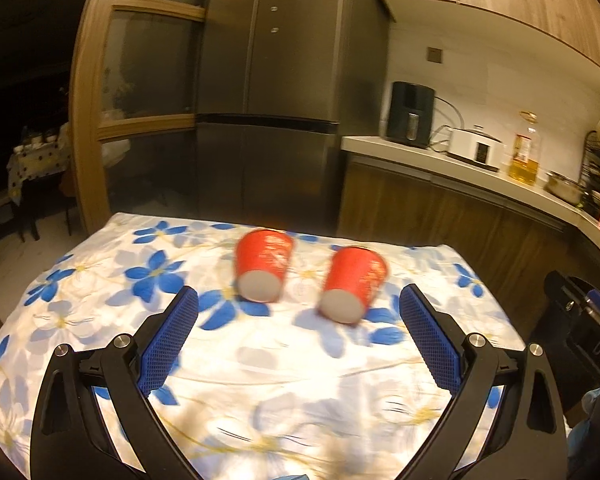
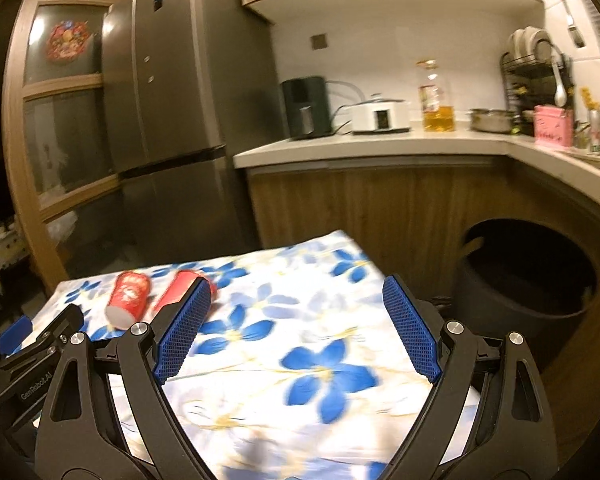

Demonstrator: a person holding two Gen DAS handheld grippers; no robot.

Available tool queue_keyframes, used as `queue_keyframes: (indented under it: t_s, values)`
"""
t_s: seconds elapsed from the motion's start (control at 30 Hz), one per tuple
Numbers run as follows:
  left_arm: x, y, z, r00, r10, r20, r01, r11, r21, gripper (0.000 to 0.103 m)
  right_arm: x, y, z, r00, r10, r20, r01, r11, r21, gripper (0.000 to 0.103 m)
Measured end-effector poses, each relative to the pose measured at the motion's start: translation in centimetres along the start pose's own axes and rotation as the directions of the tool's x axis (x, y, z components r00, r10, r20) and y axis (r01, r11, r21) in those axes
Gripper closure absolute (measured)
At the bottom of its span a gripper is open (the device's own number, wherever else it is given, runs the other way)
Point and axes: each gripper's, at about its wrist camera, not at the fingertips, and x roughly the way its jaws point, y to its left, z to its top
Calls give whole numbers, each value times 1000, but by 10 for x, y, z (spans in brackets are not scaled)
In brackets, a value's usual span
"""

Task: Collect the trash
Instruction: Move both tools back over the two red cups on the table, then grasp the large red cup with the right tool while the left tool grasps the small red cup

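Observation:
Two red paper cups lie on their sides on the flowered tablecloth point(image 1: 284, 380), bases toward me: the left cup point(image 1: 263, 264) and the right cup point(image 1: 353, 283). My left gripper point(image 1: 299, 300) is open and empty, just short of the cups. In the right wrist view the left cup point(image 2: 127, 299) and the right cup point(image 2: 180, 290) lie at the far left, the right one partly behind my finger. My right gripper point(image 2: 296, 292) is open and empty over the cloth. A dark trash bin point(image 2: 528, 280) stands right of the table.
A steel fridge point(image 1: 268, 92) stands behind the table. A counter point(image 2: 380, 146) to the right carries an air fryer point(image 2: 306, 106), a white cooker point(image 2: 380, 116), an oil bottle point(image 2: 436, 98), a pot and a dish rack. The left gripper's body point(image 2: 36, 344) shows at the left edge.

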Motion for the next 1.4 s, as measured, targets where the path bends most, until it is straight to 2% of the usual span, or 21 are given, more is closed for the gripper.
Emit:
queue_keyframes:
  t_s: [0.3, 0.53, 0.73, 0.97, 1.07, 1.13, 1.3, 1.4]
  values:
    - [22, 45, 6, 997, 75, 12, -74, 996, -40, 7, 55, 64, -14, 994, 92, -65, -94, 995, -32, 17]
    - [44, 63, 15, 997, 75, 12, -74, 995, -65, 7, 103, 94, -18, 982, 127, -141, -127, 992, 11, 17]
    - [61, 70, 20, 998, 70, 9, -69, 994, -85, 7, 136, 110, -26, 978, 102, -181, -101, 995, 14, 17]
    - [77, 81, 22, 998, 66, -11, -67, 991, -118, 7, 170, 109, -30, 955, 112, -274, -93, 992, 82, 17]
    - [82, 82, 23, 998, 63, -18, -65, 990, -121, 7, 177, 111, -31, 949, 123, -292, -98, 990, 99, 24]
    - [85, 81, 24, 998, 61, -24, -64, 990, -123, 7, 181, 114, -32, 943, 133, -305, -110, 990, 91, 35]
    - [92, 75, 25, 998, 52, -36, -56, 992, -113, 7, 181, 113, -33, 937, 166, -307, -141, 985, 104, 41]
    - [98, 69, 26, 998, 45, -42, -49, 994, -100, 7, 175, 106, -32, 941, 163, -297, -135, 984, 113, 43]
